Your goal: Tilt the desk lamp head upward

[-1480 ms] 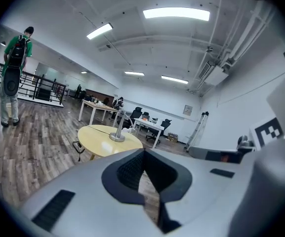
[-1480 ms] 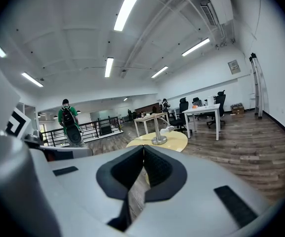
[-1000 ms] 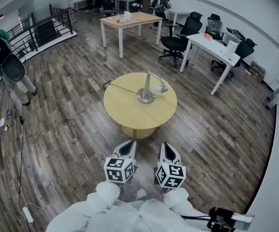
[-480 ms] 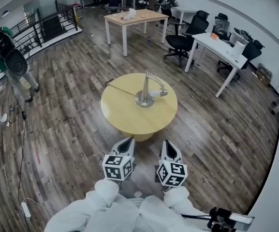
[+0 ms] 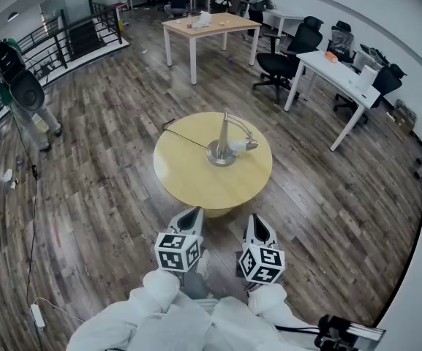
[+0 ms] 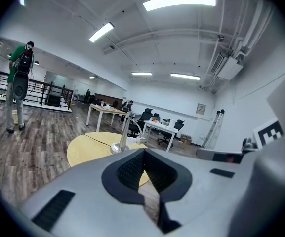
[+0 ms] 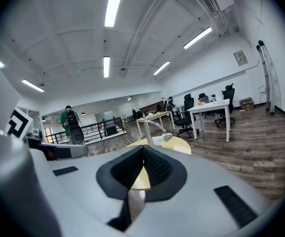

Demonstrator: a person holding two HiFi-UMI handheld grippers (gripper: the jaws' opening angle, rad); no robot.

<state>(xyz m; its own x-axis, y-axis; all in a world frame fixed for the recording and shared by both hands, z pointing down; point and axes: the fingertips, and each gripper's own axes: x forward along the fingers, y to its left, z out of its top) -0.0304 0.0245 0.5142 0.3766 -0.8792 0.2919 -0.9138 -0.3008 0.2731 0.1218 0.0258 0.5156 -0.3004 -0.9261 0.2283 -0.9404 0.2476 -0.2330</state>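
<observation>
A silver desk lamp [image 5: 223,143] stands at the middle of a round yellow table [image 5: 189,178], its small head [image 5: 244,145] hanging low to the right of the post. My left gripper [image 5: 189,219] and right gripper [image 5: 255,223] are side by side over the wood floor, short of the table's near edge, both shut and empty. In the left gripper view the shut gripper [image 6: 143,154] points at the lamp [image 6: 124,134] and table [image 6: 85,148]. From the right gripper view, the lamp [image 7: 156,130] shows beyond the shut gripper [image 7: 143,150].
A person with a backpack [image 5: 13,82] stands at the far left by a black railing [image 5: 72,39]. Desks [image 5: 209,26] [image 5: 342,75] and office chairs [image 5: 287,57] lie beyond the table. A black cable [image 5: 185,137] runs off the table; a power strip [image 5: 36,314] lies on the floor.
Both grippers and the head have moved toward the round table, which now sits slightly larger and nearer in the head view. The lamp has not moved; both grippers stay shut.
</observation>
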